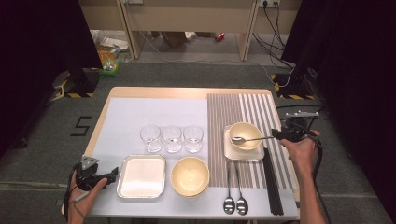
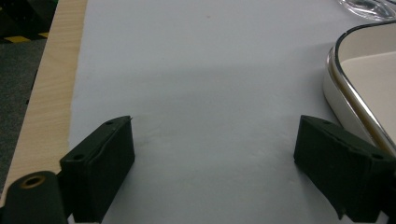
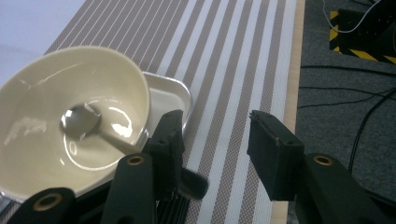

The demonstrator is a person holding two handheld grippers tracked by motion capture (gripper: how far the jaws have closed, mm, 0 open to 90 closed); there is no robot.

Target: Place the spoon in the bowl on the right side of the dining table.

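Observation:
On the striped mat [image 1: 233, 107], a small cream bowl [image 1: 250, 129] stands on a little white tray [image 1: 243, 155]. A metal spoon [image 1: 247, 138] lies in the bowl, its handle reaching right over the rim. My right gripper [image 1: 276, 136] is at the handle's end. In the right gripper view it [image 3: 212, 123] is open and the gap holds nothing. The spoon [image 3: 80, 120] rests in the bowl [image 3: 56, 84], and its handle runs past the outside of the left jaw. My left gripper [image 1: 114, 175] [image 2: 212, 135] is open, low over the white mat at the near left.
A metal-rimmed white tray [image 1: 141, 176] [image 2: 359, 70] lies just right of the left gripper, with a larger cream bowl [image 1: 189, 175] beside it. Three glasses [image 1: 171, 138] stand mid-table. Two spoons [image 1: 235, 203] and black chopsticks [image 1: 272, 184] lie near the front edge.

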